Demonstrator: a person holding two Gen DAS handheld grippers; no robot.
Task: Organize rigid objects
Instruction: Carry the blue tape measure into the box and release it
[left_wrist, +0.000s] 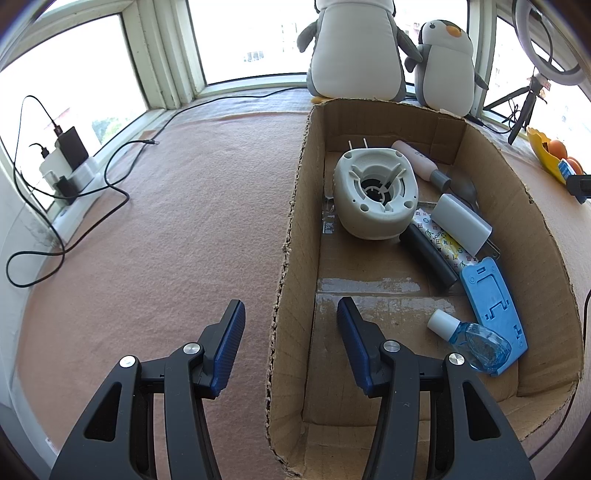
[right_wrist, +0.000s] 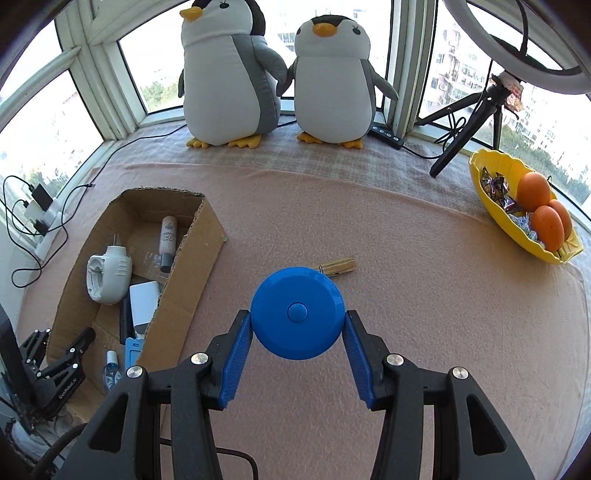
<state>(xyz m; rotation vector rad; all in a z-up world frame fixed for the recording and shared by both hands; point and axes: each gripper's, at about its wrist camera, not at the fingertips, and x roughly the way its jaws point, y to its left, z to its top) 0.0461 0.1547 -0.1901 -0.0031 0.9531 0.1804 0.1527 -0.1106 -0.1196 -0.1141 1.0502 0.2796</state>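
My right gripper (right_wrist: 297, 314) is shut on a round blue disc (right_wrist: 297, 312) with a centre button, held above the pink cloth. A small gold tube (right_wrist: 338, 266) lies on the cloth just beyond it. The cardboard box (right_wrist: 199, 251) stands to the left. Inside the box (left_wrist: 295, 221) lie a white round device (left_wrist: 376, 195), a pink tube (left_wrist: 413, 157), a white block (left_wrist: 461, 221), a black cylinder (left_wrist: 428, 254), a blue phone stand (left_wrist: 491, 299) and a small blue bottle (left_wrist: 476, 339). My left gripper (left_wrist: 290, 302) hovers over the box's left wall, jaws apart, holding nothing.
Two plush penguins (right_wrist: 229, 74) stand at the window. A yellow dish (right_wrist: 524, 240) with oranges and sweets sits at far right, a ring-light tripod (right_wrist: 476, 110) beside it. A power strip (left_wrist: 70, 173) and black cables (left_wrist: 118, 181) lie on the left.
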